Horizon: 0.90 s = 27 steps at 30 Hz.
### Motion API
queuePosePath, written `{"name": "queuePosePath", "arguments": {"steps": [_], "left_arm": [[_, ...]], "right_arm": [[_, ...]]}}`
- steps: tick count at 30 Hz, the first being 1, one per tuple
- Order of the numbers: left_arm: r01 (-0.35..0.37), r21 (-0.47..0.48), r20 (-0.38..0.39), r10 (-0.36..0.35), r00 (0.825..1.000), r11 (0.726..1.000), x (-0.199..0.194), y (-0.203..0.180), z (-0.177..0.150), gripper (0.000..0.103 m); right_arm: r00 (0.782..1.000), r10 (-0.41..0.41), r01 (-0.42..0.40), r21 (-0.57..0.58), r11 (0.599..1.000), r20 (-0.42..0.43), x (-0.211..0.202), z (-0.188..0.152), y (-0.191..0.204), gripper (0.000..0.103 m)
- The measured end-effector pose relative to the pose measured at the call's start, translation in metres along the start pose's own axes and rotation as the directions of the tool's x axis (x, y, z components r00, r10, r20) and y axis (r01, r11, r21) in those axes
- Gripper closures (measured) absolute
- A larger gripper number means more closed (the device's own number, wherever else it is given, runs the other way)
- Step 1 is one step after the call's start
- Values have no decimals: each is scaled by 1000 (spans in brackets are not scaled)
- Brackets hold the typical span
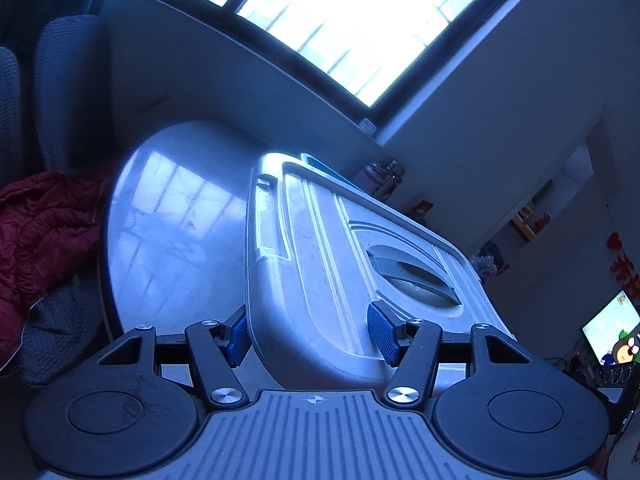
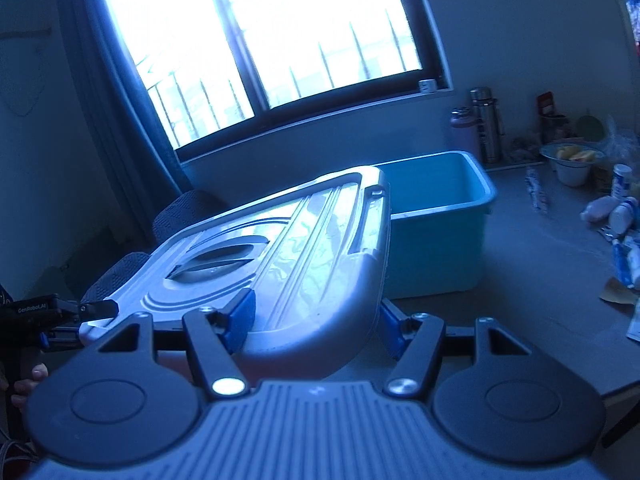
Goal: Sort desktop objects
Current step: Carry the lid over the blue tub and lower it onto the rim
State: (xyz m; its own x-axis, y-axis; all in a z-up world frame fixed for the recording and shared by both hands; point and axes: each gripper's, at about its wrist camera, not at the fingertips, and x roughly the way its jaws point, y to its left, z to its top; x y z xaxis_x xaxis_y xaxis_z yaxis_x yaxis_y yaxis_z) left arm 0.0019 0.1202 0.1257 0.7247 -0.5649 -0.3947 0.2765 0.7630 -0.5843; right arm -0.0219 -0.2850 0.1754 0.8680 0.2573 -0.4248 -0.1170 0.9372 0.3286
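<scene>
A large grey plastic lid (image 1: 320,264) with a recessed handle is held tilted above the table by both grippers. My left gripper (image 1: 310,336) is shut on one short edge of the lid, blue pads above and below the rim. My right gripper (image 2: 316,320) is shut on the opposite edge of the lid (image 2: 288,252). The left gripper also shows at the far end of the lid in the right wrist view (image 2: 80,312). A teal storage bin (image 2: 440,216) stands open on the table just behind the lid.
A round glossy table (image 1: 172,232) lies under the lid. Bottles, tubes and packets (image 2: 620,224) crowd the right side of the table, with flasks (image 2: 486,124) and a fruit bowl (image 2: 572,160) behind. Chairs (image 1: 68,92) and a red jacket (image 1: 44,232) are at left.
</scene>
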Motion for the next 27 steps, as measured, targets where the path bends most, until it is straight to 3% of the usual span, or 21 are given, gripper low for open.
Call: {"name": "queuePosePath", "arguments": {"steps": [10, 16, 27], "left_arm": [[15, 28, -32, -14, 999, 999, 38, -38, -1, 42], [22, 46, -57, -20, 998, 999, 68, -56, 8, 42], [21, 64, -36, -19, 999, 998, 117, -82, 23, 42]], "right_arm": [[999, -25, 24, 39, 999, 19, -18, 9, -49, 39], [999, -42, 40, 64, 997, 26, -14, 19, -77, 39], [998, -32, 30, 58, 998, 47, 7, 48, -124, 39]]}}
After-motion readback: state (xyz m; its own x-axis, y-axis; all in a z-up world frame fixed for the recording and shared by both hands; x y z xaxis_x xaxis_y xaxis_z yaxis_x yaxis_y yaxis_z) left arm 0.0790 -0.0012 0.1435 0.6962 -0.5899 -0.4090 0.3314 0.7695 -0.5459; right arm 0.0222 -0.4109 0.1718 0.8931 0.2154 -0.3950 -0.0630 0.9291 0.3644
